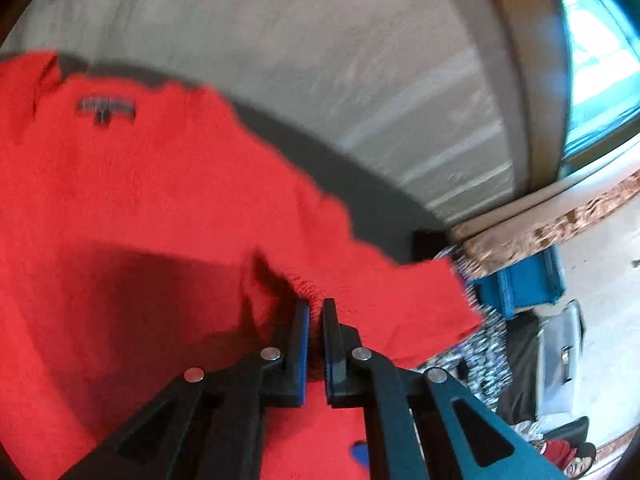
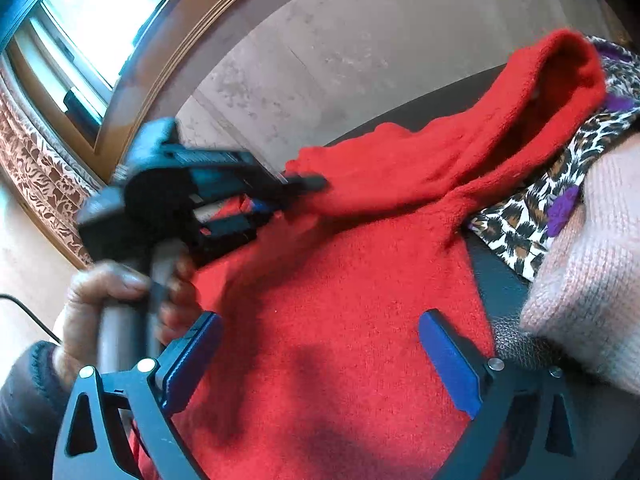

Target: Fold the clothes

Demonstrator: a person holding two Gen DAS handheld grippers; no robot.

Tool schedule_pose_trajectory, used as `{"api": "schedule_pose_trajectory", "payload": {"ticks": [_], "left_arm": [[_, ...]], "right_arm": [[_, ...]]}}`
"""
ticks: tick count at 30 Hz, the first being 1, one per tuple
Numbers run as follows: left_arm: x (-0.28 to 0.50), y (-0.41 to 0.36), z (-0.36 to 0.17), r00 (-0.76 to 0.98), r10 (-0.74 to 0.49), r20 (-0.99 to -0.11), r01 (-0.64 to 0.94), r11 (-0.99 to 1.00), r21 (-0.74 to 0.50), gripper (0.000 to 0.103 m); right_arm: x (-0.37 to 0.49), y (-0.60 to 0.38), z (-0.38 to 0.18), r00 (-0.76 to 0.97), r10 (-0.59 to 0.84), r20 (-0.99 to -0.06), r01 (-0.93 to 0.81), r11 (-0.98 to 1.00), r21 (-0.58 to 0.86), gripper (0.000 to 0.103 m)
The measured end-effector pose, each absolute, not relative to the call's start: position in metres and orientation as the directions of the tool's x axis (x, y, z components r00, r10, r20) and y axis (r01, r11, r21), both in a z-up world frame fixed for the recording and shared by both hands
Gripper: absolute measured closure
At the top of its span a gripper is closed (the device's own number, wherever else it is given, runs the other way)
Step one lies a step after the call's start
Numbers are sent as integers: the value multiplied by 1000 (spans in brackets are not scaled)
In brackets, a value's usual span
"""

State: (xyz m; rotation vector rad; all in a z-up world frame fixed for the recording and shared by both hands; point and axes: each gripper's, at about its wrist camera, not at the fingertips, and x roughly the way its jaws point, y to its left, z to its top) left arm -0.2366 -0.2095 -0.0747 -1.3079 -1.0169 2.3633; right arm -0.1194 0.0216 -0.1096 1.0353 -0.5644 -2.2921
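A red knit sweater (image 1: 140,184) lies spread on a dark surface, its neck label (image 1: 106,107) at the far left. My left gripper (image 1: 316,308) is shut on a fold of the red sweater near the sleeve. In the right wrist view the sweater (image 2: 340,320) fills the middle, one sleeve (image 2: 540,100) draped up to the right. My right gripper (image 2: 320,340) is open above the sweater body, holding nothing. The left gripper (image 2: 312,182) shows there too, pinching red cloth, held by a hand (image 2: 112,300).
A leopard-print garment (image 2: 532,216) and a pale pink knit (image 2: 592,264) lie right of the sweater. A grey wall (image 1: 320,60) stands behind. A blue crate (image 1: 524,284) and a wooden board edge (image 1: 552,228) are at the right. A window (image 2: 100,20) is at upper left.
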Motion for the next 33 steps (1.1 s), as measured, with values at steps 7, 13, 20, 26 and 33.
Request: {"api": "schedule_pose_trajectory", "payload": {"ticks": [7,13,20,26,33], "left_arm": [[-219,-262,-13,-695,493,-524,35,-705,-708,99],[-177,-324,6,-751,392,-531,67,-754,-653,99],[-149,-365,-50,-700,351,-622,181,-755,-630,99],[-127,-402,-94,-697,403,-592,246,-642,-726,90],[-123,-415,-107,-728,440,-526,230,-566,-792,78]], "right_arm": [[-119,12,-109,-539,-610,-581,318,-786,530,0],[-119,30,-112,-531,-686,-497,313,-704,637,0],[-120,31,-111,-526,-685,-504,302,-704,642,0],[-127,40,-94,-536,-687,-491,232,-679,696,0],[-159,67,-93,-571,-762,-305,95,-431,898,0]]}}
